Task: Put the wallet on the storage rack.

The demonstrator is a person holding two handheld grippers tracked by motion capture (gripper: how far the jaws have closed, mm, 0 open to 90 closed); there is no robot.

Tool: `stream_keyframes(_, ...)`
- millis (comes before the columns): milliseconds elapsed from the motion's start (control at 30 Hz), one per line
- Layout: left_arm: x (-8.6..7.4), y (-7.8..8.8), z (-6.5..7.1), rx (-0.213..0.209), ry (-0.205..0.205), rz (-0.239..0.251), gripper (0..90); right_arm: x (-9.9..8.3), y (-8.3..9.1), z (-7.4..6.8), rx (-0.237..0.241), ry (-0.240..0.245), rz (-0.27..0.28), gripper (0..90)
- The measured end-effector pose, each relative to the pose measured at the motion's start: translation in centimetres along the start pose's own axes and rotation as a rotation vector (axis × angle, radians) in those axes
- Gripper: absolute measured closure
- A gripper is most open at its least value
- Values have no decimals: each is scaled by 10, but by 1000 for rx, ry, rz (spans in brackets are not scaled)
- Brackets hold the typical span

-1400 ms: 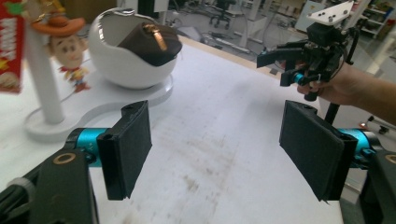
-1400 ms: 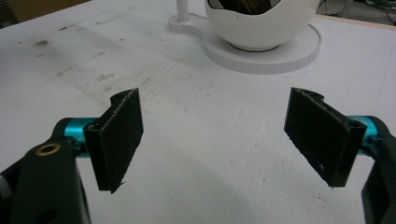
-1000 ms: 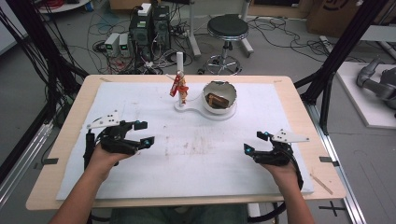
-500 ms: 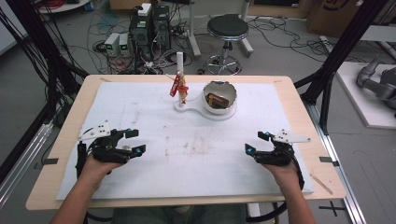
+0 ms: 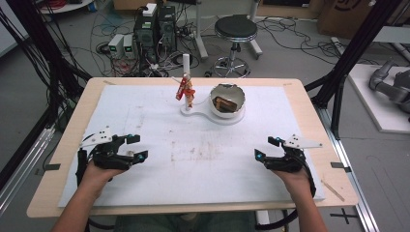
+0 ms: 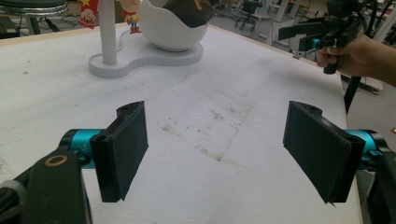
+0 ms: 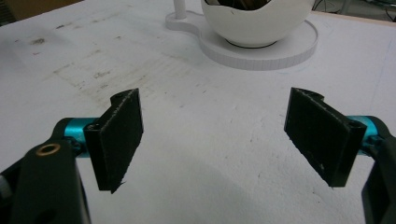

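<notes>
A white stand (image 5: 212, 116) sits at the far middle of the table, with an upright post (image 5: 186, 77) and a broken-egg-shaped bowl (image 5: 227, 100) holding something brown. A small red and yellow figure (image 5: 185, 90) hangs beside the post. My left gripper (image 5: 136, 148) rests near the front left, open with nothing between its jaws (image 6: 219, 154). My right gripper (image 5: 267, 149) rests near the front right, also open and empty (image 7: 215, 140). The bowl (image 7: 257, 21) lies ahead of the right gripper's jaws. In the left gripper view the stand (image 6: 144, 53) is ahead and the right hand's gripper (image 6: 327, 30) shows farther off.
A white sheet (image 5: 203, 159), stained near its middle, covers most of the wooden table (image 5: 63, 159). Black frame posts (image 5: 348, 58) stand at both sides. A stool (image 5: 236, 29), computers and cables lie on the floor beyond the far edge.
My left gripper has drawn back toward the front left of the table. The right gripper has hardly moved.
</notes>
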State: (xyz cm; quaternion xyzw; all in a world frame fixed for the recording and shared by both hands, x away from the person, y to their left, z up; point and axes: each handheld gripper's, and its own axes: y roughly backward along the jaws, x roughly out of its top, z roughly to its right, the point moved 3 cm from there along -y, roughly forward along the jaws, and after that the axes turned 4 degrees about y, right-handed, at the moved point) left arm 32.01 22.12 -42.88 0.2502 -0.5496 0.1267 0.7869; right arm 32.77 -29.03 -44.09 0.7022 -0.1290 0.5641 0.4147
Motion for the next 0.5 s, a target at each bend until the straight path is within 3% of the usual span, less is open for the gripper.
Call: stream_keyframes(500,-5,-5,-1,-6,11,-34,220,0,1,-1,-8,-6,0,199)
